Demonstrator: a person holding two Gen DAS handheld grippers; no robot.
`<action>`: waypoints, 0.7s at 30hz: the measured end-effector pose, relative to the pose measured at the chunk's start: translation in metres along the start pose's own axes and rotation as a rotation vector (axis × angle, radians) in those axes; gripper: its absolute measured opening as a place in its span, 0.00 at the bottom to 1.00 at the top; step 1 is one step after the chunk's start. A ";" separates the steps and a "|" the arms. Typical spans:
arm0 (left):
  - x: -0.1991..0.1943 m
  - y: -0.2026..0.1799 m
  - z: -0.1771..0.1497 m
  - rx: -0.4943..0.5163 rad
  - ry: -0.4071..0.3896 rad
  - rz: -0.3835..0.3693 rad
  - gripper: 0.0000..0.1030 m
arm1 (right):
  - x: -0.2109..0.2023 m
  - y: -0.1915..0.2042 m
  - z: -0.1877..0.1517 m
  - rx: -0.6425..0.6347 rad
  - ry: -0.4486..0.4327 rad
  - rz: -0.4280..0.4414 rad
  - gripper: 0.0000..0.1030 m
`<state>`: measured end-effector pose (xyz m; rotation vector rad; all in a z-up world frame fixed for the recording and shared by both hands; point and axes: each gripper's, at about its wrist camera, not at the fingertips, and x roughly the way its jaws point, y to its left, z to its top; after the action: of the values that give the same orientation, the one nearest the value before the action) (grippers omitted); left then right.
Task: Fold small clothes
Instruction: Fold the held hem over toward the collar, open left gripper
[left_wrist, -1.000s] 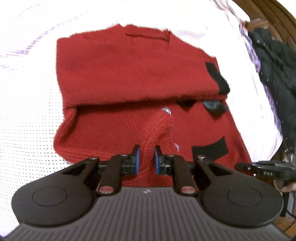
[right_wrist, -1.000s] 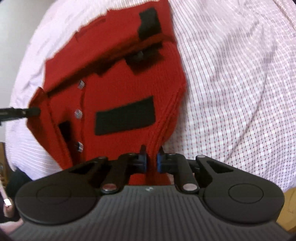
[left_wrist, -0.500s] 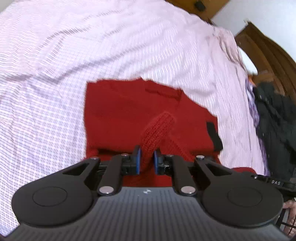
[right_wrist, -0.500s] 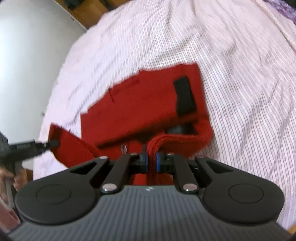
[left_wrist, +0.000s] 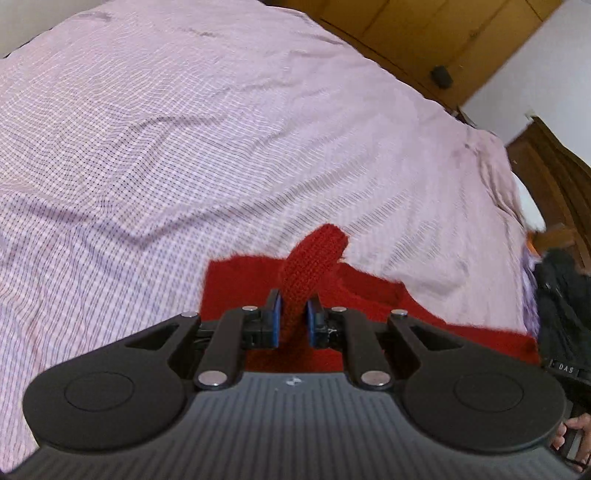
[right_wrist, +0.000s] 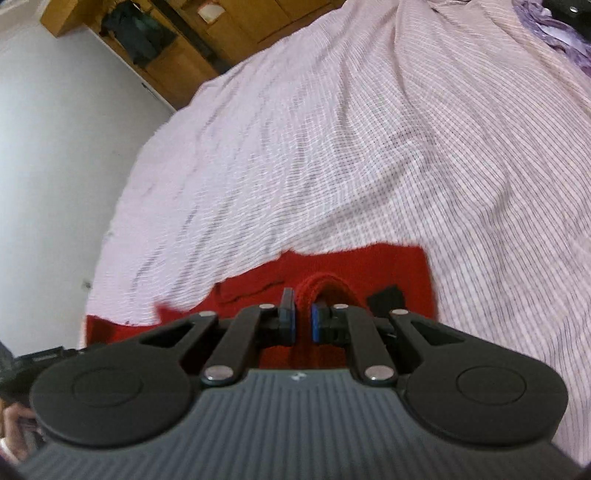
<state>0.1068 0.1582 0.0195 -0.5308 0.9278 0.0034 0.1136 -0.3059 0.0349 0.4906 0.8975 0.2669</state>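
Tongs, left (left_wrist: 293, 319) and right (right_wrist: 303, 319), each pinching red knit cardigan (left_wrist: 369, 291) hem.

Left wrist view: mounted behind the left gripper (left_wrist: 293, 314), looking forward and steeply down along its fingers, close above the sweater (left_wrist: 236, 291) on the bed (left_wrist: 184, 147). Right wrist view: mounted behind the right gripper (right_wrist: 303, 319), same downward aim, equally close. Both views share the sweater (right_wrist: 399, 266), the bed (right_wrist: 369, 147) and the wooden cabinets (left_wrist: 424, 37) (right_wrist: 236, 29) beyond it.
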 end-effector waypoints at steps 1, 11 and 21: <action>0.009 0.001 0.004 -0.002 -0.001 0.017 0.15 | 0.014 -0.001 0.005 0.001 0.009 -0.018 0.11; 0.101 0.021 0.024 0.075 0.064 0.157 0.15 | 0.088 -0.021 0.019 0.043 0.132 -0.191 0.21; 0.119 0.031 0.027 0.073 0.082 0.157 0.15 | 0.071 -0.031 0.033 -0.130 0.101 -0.242 0.66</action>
<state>0.1924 0.1704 -0.0712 -0.3914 1.0444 0.0895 0.1829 -0.3123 -0.0117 0.2467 1.0212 0.1290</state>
